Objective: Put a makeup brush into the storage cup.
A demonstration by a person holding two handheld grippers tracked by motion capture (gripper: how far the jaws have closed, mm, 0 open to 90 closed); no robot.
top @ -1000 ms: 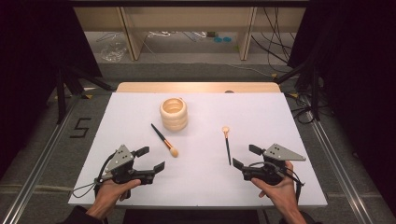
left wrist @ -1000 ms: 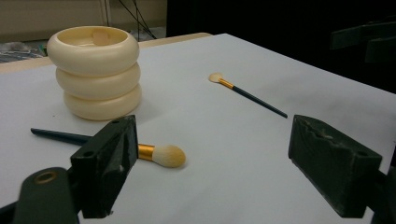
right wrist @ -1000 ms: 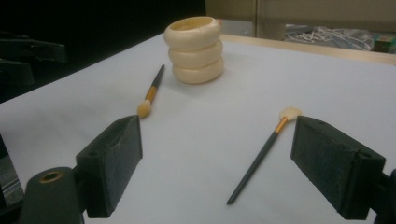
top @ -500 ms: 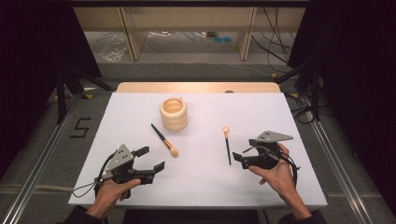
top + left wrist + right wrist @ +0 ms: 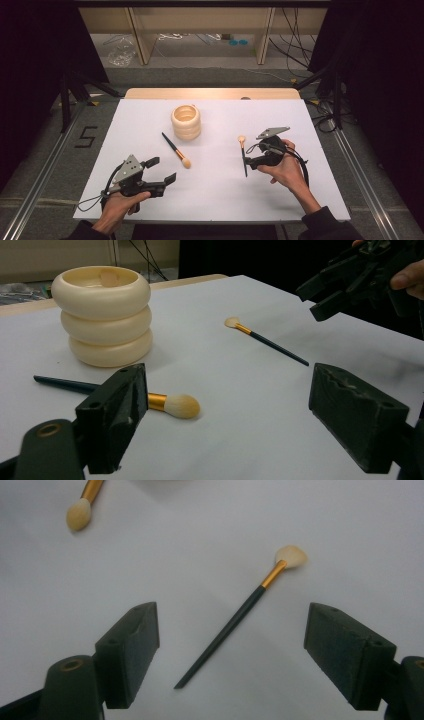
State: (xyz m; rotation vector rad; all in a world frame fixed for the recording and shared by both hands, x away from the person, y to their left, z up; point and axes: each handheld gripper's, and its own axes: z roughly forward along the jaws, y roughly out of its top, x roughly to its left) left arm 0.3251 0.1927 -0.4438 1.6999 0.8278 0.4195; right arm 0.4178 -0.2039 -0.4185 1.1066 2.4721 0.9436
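A cream ribbed holder (image 5: 186, 121) (image 5: 102, 315) stands at the middle back of the white table (image 5: 220, 200). A thick brush (image 5: 176, 150) (image 5: 170, 405) with a dark handle and fluffy tip lies in front of the holder. To its right lies a thin dark brush (image 5: 243, 155) (image 5: 270, 342) (image 5: 240, 615) with its pale tip away from me. My right gripper (image 5: 251, 156) (image 5: 235, 647) hovers open just over the thin brush's handle, one jaw on each side. My left gripper (image 5: 162, 170) (image 5: 235, 425) is open and holds nothing, near the front left, facing the thick brush.
The white sheet covers a wooden table whose far edge (image 5: 210, 93) shows. Beyond it stand shelf legs, cables and a plastic bag (image 5: 122, 55) on the floor. The right gripper (image 5: 340, 290) appears in the left gripper view's upper right corner.
My right gripper has moved forward and left from the front right and tilted down over the thin brush. The left gripper and both brushes have stayed put.
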